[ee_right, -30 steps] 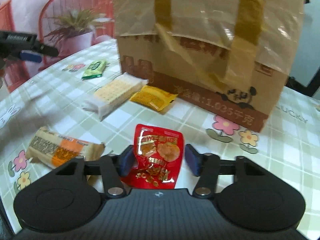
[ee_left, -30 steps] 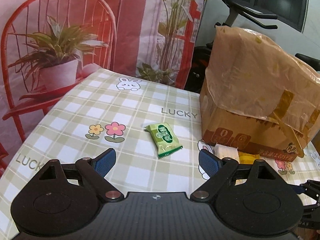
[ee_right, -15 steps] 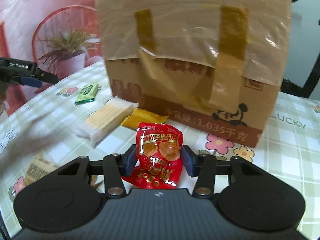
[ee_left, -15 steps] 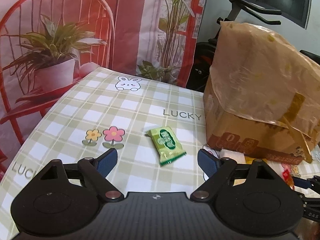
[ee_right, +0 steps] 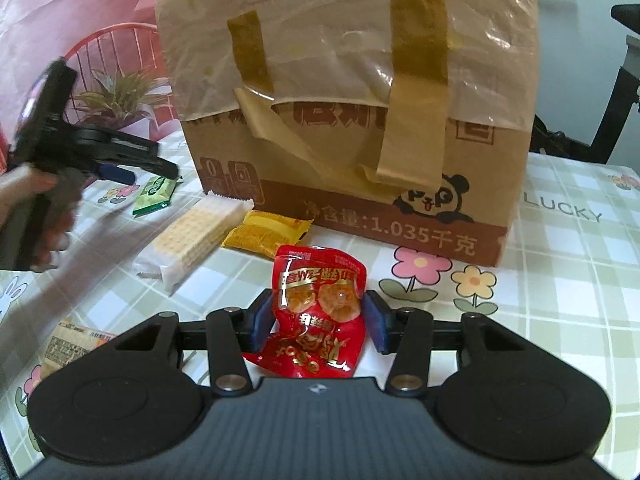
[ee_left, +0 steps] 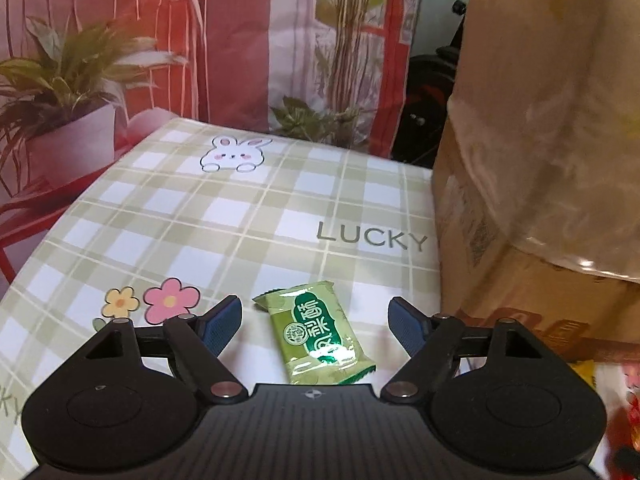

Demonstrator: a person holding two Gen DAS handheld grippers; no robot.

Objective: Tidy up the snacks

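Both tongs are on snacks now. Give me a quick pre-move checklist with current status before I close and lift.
1. Left tongs open, straddling green packet: ok.
2. Green packet centred between left fingers: ok, gaps on both sides.
3. Right tongs around red pouch: ok.
4. Right fingers firmly clamping the pouch: cannot tell.
5. Red pouch clear of yellow packet and cracker pack: ok.
6. Opening in cardboard box for drop-off: cannot tell; plastic taped over it.

five snack packets (ee_right: 319,300), one cardboard box (ee_right: 360,128)
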